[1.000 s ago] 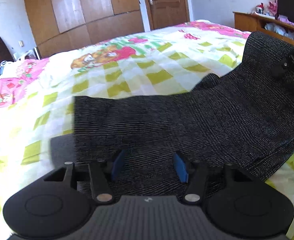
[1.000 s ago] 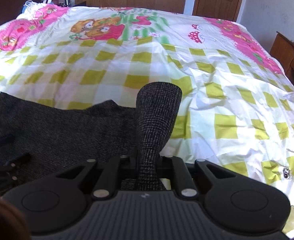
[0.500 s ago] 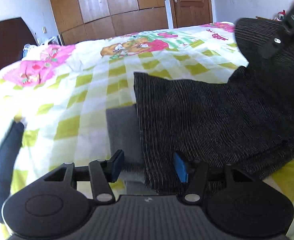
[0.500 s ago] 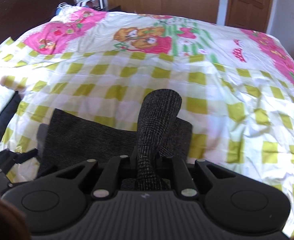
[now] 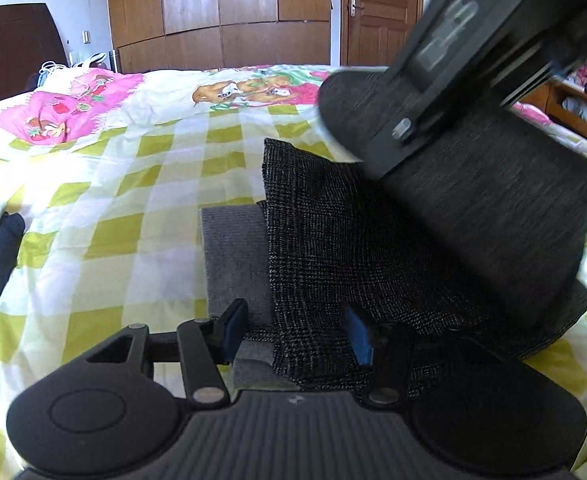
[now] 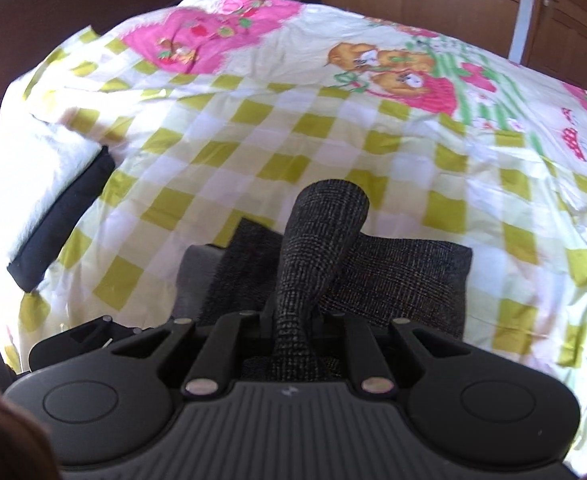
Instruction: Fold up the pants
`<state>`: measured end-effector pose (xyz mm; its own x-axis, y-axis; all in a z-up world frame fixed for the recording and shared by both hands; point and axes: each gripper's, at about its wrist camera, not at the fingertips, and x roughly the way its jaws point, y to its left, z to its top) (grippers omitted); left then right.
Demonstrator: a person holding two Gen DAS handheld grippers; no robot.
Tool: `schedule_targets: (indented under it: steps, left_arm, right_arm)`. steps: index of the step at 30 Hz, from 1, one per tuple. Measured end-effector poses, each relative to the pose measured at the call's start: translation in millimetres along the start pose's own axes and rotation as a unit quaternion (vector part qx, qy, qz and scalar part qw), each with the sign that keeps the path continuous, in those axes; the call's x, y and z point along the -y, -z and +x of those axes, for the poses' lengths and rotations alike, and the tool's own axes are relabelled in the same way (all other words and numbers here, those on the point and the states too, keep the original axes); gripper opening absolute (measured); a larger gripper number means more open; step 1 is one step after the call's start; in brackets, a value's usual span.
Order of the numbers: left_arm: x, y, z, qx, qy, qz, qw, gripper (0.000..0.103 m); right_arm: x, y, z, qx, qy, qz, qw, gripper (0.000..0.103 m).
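Dark grey checked pants (image 5: 333, 248) lie partly folded on the bed, with a plain grey band (image 5: 233, 256) showing at their left edge. My left gripper (image 5: 297, 332) is low over the near edge of the pants, its blue pads apart with cloth between them. My right gripper (image 6: 293, 328) is shut on a fold of the pants (image 6: 317, 240) and holds it lifted above the lower layers. In the left wrist view the right gripper (image 5: 453, 80) looms close at the upper right with the lifted cloth hanging from it.
The bed (image 6: 253, 128) has a yellow-checked, cartoon-print cover. A dark blue cushion (image 6: 61, 224) lies at its left edge. Wooden wardrobes (image 5: 221, 12) and a door (image 5: 377, 12) stand behind, and a wooden shelf (image 5: 565, 112) is at the right.
My right gripper has carried the lifted fold leftward over the lower layers, so the pants stack is shorter. My left gripper has shifted left along the near edge and stayed open.
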<state>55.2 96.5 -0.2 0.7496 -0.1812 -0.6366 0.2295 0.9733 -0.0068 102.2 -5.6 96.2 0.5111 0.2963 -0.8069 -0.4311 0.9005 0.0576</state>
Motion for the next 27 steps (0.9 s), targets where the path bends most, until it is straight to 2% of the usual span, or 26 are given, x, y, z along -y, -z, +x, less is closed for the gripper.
schedule_targets:
  steps: [5, 9, 14, 17, 27]
  left_arm:
    - [-10, 2, -11, 0.011, 0.017, -0.027, 0.9994, 0.064]
    - [-14, 3, -20, 0.019, 0.018, -0.035, 0.9990, 0.064]
    - [-15, 5, -27, 0.025, 0.016, -0.038, 0.9988, 0.064]
    - [-15, 5, -31, 0.025, 0.016, -0.035, 0.9990, 0.064]
    - [-20, 10, -57, 0.036, 0.002, -0.042, 0.9985, 0.064]
  right_arm:
    - [-13, -3, 28, -0.013, 0.005, 0.006, 1.000, 0.012]
    - [-14, -7, 40, -0.024, -0.001, 0.028, 0.999, 0.013]
    - [-22, -4, 46, -0.022, 0.005, 0.023, 1.000, 0.015]
    - [-22, -6, 50, -0.028, -0.003, 0.037, 0.999, 0.022]
    - [-24, -15, 57, -0.030, -0.024, 0.070, 0.997, 0.030]
